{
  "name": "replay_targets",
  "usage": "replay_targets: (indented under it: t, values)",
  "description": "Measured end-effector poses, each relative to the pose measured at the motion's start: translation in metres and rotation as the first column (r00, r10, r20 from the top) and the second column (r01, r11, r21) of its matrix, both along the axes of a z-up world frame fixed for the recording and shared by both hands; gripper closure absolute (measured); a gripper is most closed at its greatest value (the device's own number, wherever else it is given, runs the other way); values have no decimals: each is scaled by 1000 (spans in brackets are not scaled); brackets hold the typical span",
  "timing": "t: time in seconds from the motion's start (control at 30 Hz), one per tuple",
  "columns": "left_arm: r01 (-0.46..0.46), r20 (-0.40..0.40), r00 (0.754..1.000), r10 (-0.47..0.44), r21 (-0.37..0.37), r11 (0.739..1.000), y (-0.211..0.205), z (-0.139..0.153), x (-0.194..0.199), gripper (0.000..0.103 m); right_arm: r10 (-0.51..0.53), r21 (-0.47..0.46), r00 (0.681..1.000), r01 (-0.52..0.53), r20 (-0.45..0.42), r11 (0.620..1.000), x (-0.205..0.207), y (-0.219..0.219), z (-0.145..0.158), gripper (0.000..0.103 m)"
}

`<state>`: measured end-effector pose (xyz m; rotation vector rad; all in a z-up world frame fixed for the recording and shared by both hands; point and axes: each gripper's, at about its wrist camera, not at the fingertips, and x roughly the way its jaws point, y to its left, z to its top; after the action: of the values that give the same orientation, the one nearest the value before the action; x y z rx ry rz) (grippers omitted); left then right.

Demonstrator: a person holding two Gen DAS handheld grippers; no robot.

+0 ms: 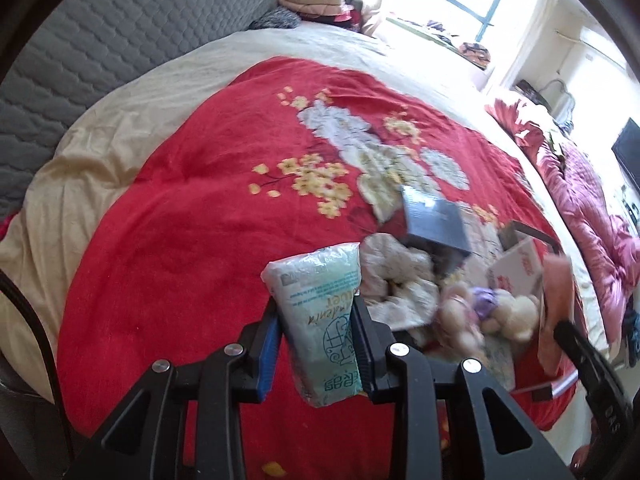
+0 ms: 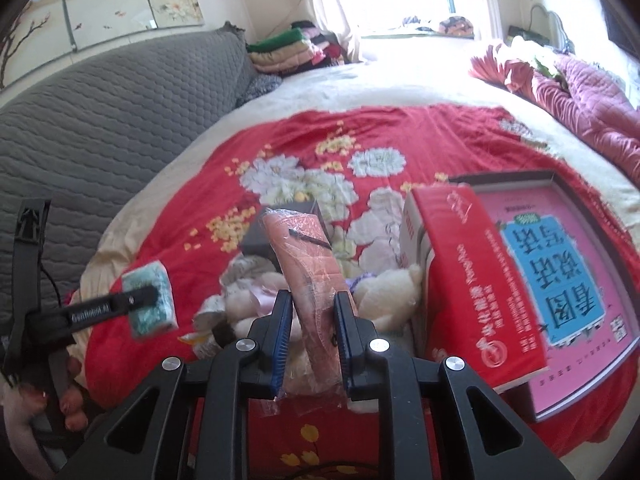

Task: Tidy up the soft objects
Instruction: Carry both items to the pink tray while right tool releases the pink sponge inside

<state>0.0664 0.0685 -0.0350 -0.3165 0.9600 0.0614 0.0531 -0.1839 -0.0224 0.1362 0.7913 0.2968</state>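
My left gripper (image 1: 316, 312) is shut on a pale green tissue pack (image 1: 320, 304) and holds it above the red flowered blanket (image 1: 180, 208); pack (image 2: 150, 304) and gripper (image 2: 136, 300) also show at the left of the right wrist view. My right gripper (image 2: 310, 304) is shut on a plastic-wrapped orange pack (image 2: 308, 268), held over a pile of soft toys: a cream plush bear (image 2: 392, 292), crumpled cloth (image 1: 396, 272), and a bear (image 1: 516, 312) in the left wrist view. The orange pack (image 1: 556, 304) shows blurred at the right there.
A red carton (image 2: 472, 280) leans on a large flat pink-and-blue box (image 2: 568, 272) at the right. A dark box (image 1: 436, 224) lies behind the toys. A grey quilted headboard (image 2: 100, 120), folded blankets (image 2: 280, 52) and a pink quilt (image 2: 580, 92) border the bed.
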Motion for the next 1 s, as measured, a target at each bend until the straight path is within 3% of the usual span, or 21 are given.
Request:
replay_targets:
  t: [0.5, 1.0]
  values:
    - [148, 83, 985, -154, 72, 986, -87, 58, -16, 70, -95, 18, 989, 94, 116, 995, -24, -56, 47, 81]
    - [304, 120, 940, -320, 134, 943, -172, 89, -22, 70, -214, 90, 968, 204, 129, 975, -37, -110, 58, 81]
